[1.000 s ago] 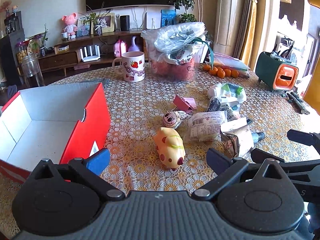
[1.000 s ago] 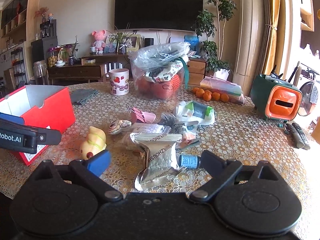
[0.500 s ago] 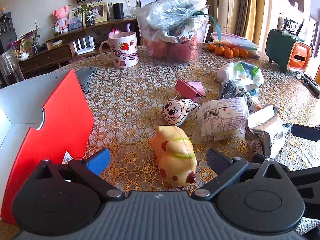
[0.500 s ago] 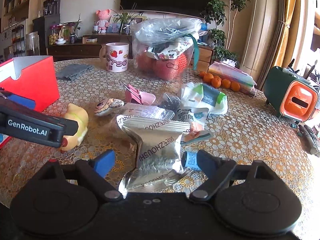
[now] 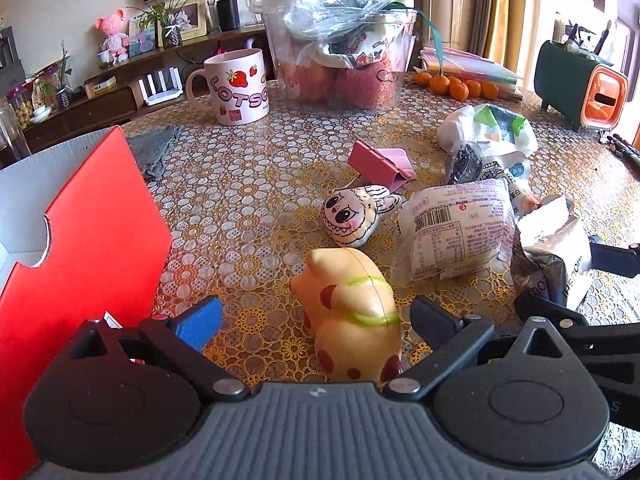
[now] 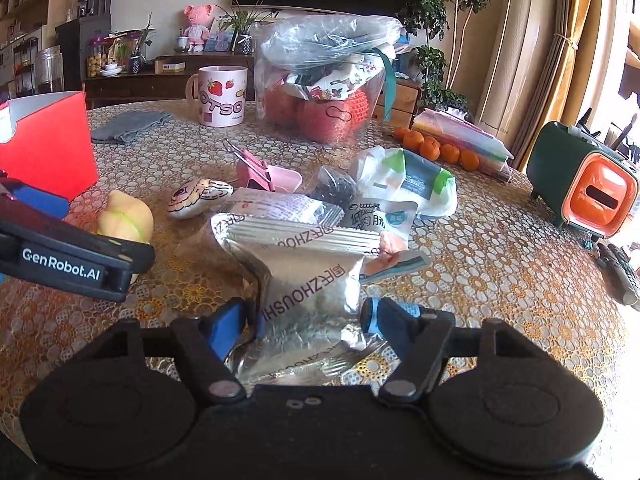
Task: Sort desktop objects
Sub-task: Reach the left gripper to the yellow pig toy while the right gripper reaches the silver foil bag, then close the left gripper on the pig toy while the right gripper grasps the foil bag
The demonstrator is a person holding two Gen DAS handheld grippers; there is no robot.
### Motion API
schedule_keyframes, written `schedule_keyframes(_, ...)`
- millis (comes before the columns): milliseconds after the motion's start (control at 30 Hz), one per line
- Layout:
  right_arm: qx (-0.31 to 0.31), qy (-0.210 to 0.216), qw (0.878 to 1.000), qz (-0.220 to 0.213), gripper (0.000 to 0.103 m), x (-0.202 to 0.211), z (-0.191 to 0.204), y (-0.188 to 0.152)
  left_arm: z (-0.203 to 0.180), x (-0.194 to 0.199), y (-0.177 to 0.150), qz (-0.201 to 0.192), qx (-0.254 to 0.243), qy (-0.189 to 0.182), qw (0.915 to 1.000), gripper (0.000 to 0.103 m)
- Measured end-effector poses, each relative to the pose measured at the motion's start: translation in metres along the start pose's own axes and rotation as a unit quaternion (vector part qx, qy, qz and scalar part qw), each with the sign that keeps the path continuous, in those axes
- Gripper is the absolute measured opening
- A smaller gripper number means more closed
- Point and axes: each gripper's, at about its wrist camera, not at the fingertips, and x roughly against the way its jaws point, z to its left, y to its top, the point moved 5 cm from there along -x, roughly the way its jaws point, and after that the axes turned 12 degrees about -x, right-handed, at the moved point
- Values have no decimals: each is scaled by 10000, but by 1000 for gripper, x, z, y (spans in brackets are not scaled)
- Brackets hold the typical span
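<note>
A yellow squishy animal toy (image 5: 352,312) lies on the lace tablecloth, between the jaws of my left gripper (image 5: 316,320). That gripper is open, and its blue left pad stands well clear of the toy. A silver foil snack packet (image 6: 308,280) lies between the jaws of my right gripper (image 6: 304,320). Those jaws are closing, with the pads close to the packet's sides but not clearly pressing. A small blue-labelled bottle (image 6: 372,312) lies by the right pad. The red cardboard box (image 5: 80,240) stands open at the left. My left gripper (image 6: 100,230) also shows in the right wrist view, around the toy (image 6: 124,220).
Loose on the table are a monster-face toy (image 5: 352,216), a pink binder clip (image 5: 380,164), a clear wrapped snack (image 5: 460,228) and white bags (image 5: 488,128). Behind stand a strawberry mug (image 5: 240,88), a plastic bag of red fruit (image 5: 344,40), oranges (image 5: 456,86) and a green-and-orange holder (image 5: 580,84).
Both grippers have come forward and down. The yellow toy now sits between the left jaws. The right jaws have narrowed around the foil packet.
</note>
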Motion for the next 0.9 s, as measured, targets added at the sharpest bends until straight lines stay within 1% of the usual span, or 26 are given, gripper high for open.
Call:
schedule_keyframes(67,2,-14,10000,-16,70,0,1,1,-1,-1,-1,5,0,-54,10000,93)
schedule_keyframes(133,10,-30,10000,-39,68,1,1,1,-1,0,-1,-21,3,-82,10000,90)
schedule_keyframes(200,-6,-2,10000,-32,62,2,2,2,-3,2,0,-55,-17,-126,9999,82)
schedule_keyframes(233,-7,5,10000,-28,58,2,3,2,-4,2,1,-61,-30,-189,9998,76)
schedule_keyframes(267,9,11,10000,-26,58,2,4,3,-5,3,2,-60,-49,-233,9997,70)
schedule_keyframes(300,21,-4,10000,-19,58,2,5,3,-7,4,2,-62,-83,-271,9996,67)
schedule_keyframes(367,-13,-8,10000,2,57,2,5,4,-11,5,4,-59,-164,-294,9994,58)
schedule_keyframes(433,-43,-22,10000,13,55,3,5,4,-13,8,6,-70,-208,-305,9993,53)
schedule_keyframes(533,-59,-4,10000,32,53,5,5,5,-13,8,6,-31,-222,-292,9993,51)
schedule_keyframes(767,-85,-22,9999,51,52,13,5,8,-7,19,5,-23,-76,-315,9995,50)
schedule_keyframes(900,-110,40,9999,38,52,21,9,13,-1,29,3,-34,-19,-320,9995,50)
